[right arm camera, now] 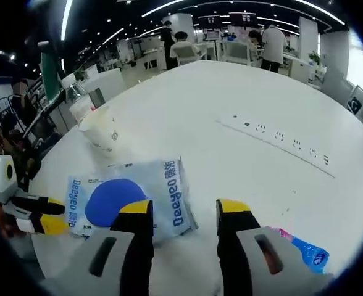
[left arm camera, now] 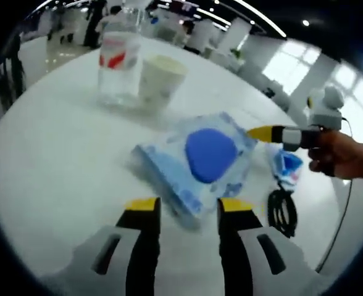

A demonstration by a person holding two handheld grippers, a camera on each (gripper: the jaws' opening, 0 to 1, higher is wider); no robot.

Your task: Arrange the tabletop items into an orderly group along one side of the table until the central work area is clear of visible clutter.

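Observation:
A blue wet-wipes pack (left arm camera: 209,154) with a round blue lid lies flat on the white table (left arm camera: 64,160). My left gripper (left arm camera: 187,206) is open, and the pack's near corner reaches into the gap between its jaws. From the right, the right gripper (left arm camera: 273,133) comes in with its yellow tip at the pack's far edge. In the right gripper view the same pack (right arm camera: 123,198) lies just ahead and left of my open right gripper (right arm camera: 184,209), and the left gripper (right arm camera: 36,217) shows at the left edge.
A clear water bottle (left arm camera: 120,58) and a paper cup (left arm camera: 160,77) stand together at the far side. A small blue packet (left arm camera: 286,168) and a coiled black cable (left arm camera: 283,213) lie to the right. A hand (left arm camera: 345,157) holds the right gripper. A socket strip (right arm camera: 280,143) runs across the table.

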